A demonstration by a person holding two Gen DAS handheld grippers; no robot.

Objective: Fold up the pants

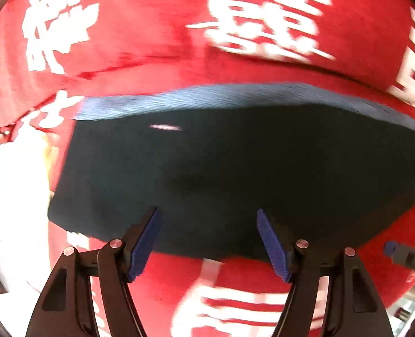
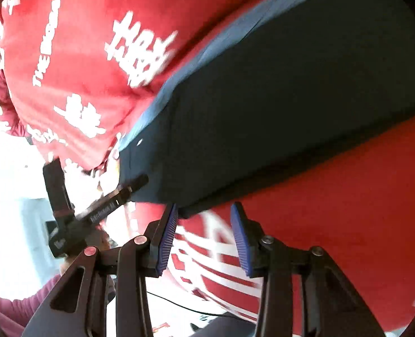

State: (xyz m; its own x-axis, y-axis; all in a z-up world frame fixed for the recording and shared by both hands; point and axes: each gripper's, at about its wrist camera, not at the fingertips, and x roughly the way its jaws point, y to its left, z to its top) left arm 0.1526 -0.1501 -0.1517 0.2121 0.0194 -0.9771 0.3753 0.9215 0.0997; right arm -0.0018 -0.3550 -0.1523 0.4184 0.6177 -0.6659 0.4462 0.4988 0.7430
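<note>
Dark navy pants [image 1: 221, 174] lie folded flat on a red cloth with white characters [image 1: 151, 28]; a lighter blue waistband strip [image 1: 207, 98] runs along their far edge. My left gripper [image 1: 209, 219] is open, its blue-padded fingertips [image 1: 145, 241] just over the pants' near edge, holding nothing. In the right wrist view the pants [image 2: 277, 112] lie diagonally. My right gripper [image 2: 204, 216] is open at the pants' near corner, empty. The left gripper [image 2: 95, 210] shows there at the left, beside the pants' end.
The red printed cloth [image 2: 348, 224] covers the surface all around the pants. The right gripper's tip [image 1: 404, 252] shows at the right edge of the left wrist view. A sleeve in maroon [image 2: 11, 309] and a bright white area lie to the left.
</note>
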